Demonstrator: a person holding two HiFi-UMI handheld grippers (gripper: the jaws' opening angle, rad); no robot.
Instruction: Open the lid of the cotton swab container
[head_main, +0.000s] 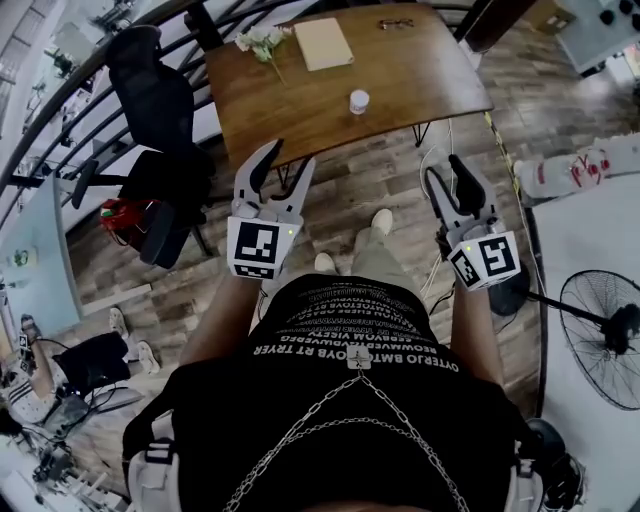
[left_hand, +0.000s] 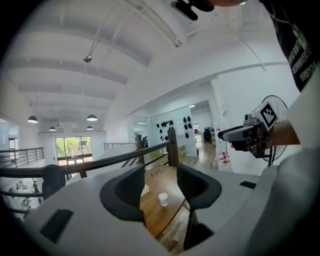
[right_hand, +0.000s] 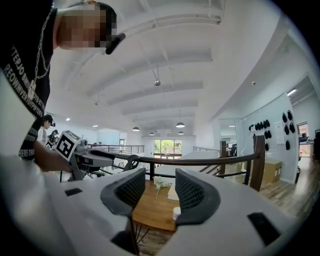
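Closest to the camera, at the bottom of the head view, the person's torso fills the frame, with both grippers held out just ahead of it over the wooden floor. At centre left the left gripper (head_main: 287, 160) has its jaws spread with nothing between them. At centre right the right gripper (head_main: 447, 170) is likewise released and empty.

Beyond them, in the upper middle, stands a wooden table (head_main: 300, 115). The cotton swab container (head_main: 359, 101), a small white tub with its lid apparently on, sits upright near the table's front edge, well apart from both grippers. Further back lie a tan notebook (head_main: 322, 43) and a sprig of flowers (head_main: 262, 42).

This looks like the approach. So light a tub will likely slide or tip, so steady its body with one gripper. Then take the lid with the other, coming in level.
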